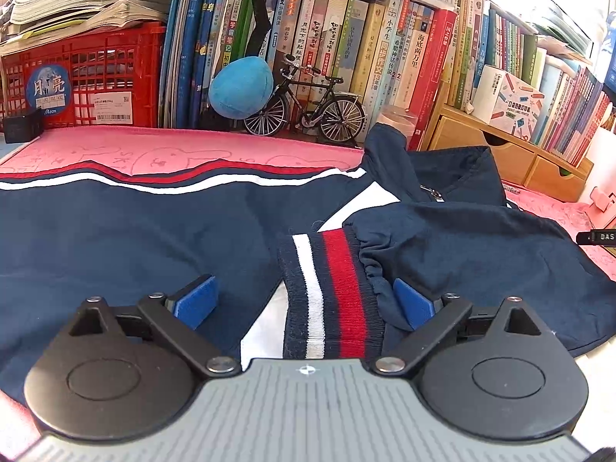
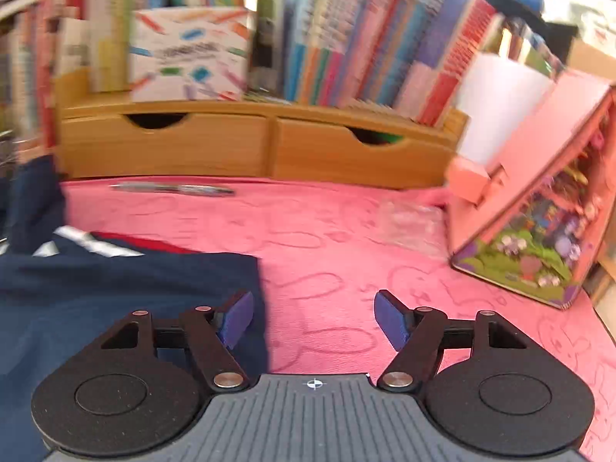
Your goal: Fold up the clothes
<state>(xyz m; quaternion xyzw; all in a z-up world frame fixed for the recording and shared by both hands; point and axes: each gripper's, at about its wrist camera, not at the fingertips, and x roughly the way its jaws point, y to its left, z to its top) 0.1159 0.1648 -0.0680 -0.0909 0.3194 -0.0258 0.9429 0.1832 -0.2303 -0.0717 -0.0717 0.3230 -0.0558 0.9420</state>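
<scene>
A navy jacket [image 1: 115, 238] with white and red stripes lies spread on the pink cloth [image 1: 184, 150]. Its sleeve is folded across the body, and the striped ribbed cuff [image 1: 331, 292] lies between the blue pads of my left gripper [image 1: 304, 302]. That gripper stands wide open, its pads clear of the cuff on both sides. In the blurred right wrist view, the jacket's navy edge [image 2: 134, 292] lies at the left. My right gripper [image 2: 313, 319] is open over the pink cloth [image 2: 385, 238] with nothing between its pads; its left pad sits just above the jacket's edge.
Books [image 1: 346, 46], a red crate [image 1: 84, 77], a blue plush ball [image 1: 240, 86] and a model bicycle [image 1: 308, 107] line the back. A wooden drawer unit [image 2: 261, 142], a pen [image 2: 173, 189], clear plastic [image 2: 412, 227] and a pink box [image 2: 539, 200] stand to the right.
</scene>
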